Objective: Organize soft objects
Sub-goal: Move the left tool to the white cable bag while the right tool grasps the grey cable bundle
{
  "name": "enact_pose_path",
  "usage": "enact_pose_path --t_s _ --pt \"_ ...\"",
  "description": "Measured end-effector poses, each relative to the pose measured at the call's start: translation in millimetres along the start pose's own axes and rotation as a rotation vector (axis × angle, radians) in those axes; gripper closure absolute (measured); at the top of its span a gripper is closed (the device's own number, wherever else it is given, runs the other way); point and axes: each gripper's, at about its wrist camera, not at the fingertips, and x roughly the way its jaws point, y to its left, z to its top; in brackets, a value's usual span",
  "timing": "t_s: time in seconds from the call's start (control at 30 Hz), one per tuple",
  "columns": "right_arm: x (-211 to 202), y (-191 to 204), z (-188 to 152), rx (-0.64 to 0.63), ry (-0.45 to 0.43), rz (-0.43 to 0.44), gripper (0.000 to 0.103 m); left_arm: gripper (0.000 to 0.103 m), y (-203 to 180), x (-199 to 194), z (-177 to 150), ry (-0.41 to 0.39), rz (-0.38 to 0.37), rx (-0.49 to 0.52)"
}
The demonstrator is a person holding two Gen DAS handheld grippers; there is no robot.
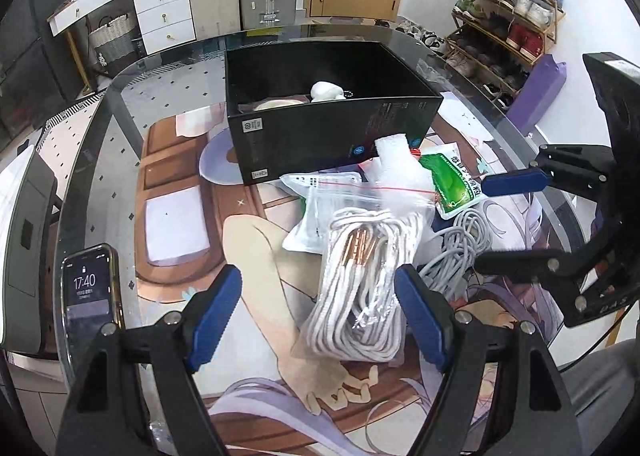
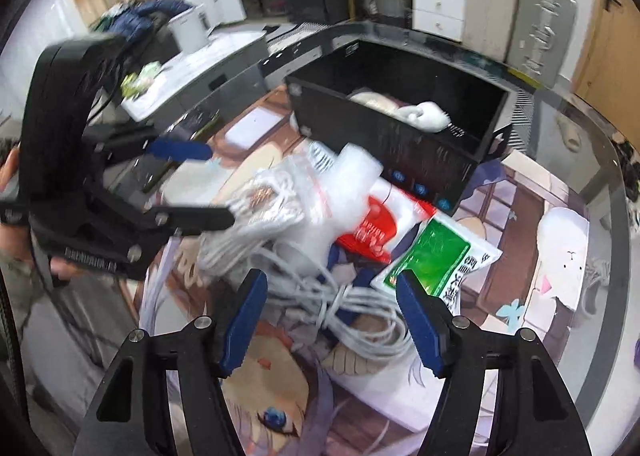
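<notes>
On the bench, at 12 o'clock from the left gripper (image 1: 318,314), stands the black box (image 1: 320,128). Both grippers have fingers apart, holding nothing. The bagged white cord (image 1: 360,288) lies between the left fingers; I would pinch its middle. The right gripper (image 2: 332,320) hovers over the grey cable (image 2: 352,312).

Black gripper (image 1: 318,314) frames, blue pads, silver screws

bagged white rope (image 1: 360,280), grey cable (image 2: 352,308) and packets heaped beside black box (image 1: 320,124).
</notes>
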Motion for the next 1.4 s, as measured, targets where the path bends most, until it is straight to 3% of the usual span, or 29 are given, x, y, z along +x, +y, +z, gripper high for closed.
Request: enact_pose_path --t_s 0.13,0.47,0.7,0.77,0.83,0.97,1.03,1.17,1.4 --pt "1.4 13.0 -10.3 -0.113 0.037 -0.030 0.026 0.024 -2.7 0.8 0.9 0.001 0.000 0.005" --pt "41.3 22.8 -13.6 -0.187 0.112 -0.078 0.025 0.024 -5.8 6.1 1.1 0.013 0.008 0.018" --pt "23.6 14.9 -25.5 -0.040 0.193 0.107 0.025 0.024 -4.5 7.1 0.7 0.017 0.002 0.014" --pt "16.6 16.7 -26.2 -0.034 0.177 0.132 0.025 0.024 -4.7 6.4 0.4 0.014 0.005 0.017" --pt "15.1 21.7 -23.6 -0.054 0.155 0.119 0.025 0.024 -4.8 6.1 0.6 0.015 0.004 0.020" --pt "31.6 33.8 -20.8 -0.136 0.178 0.003 0.025 0.024 -4.8 7.5 2.4 0.017 0.004 0.015" --pt "38.3 37.2 -20.3 -0.142 0.191 0.005 0.033 0.024 -5.6 7.7 2.7 0.017 0.004 0.015" --pt "34.9 35.9 -19.8 -0.098 0.198 0.018 0.066 0.024 -6.3 8.5 2.8 0.013 0.004 0.021" --pt "18.8 7.8 -36.7 0.099 0.187 0.038 0.067 0.024 -13.6 9.0 1.6 0.015 -0.021 0.037"
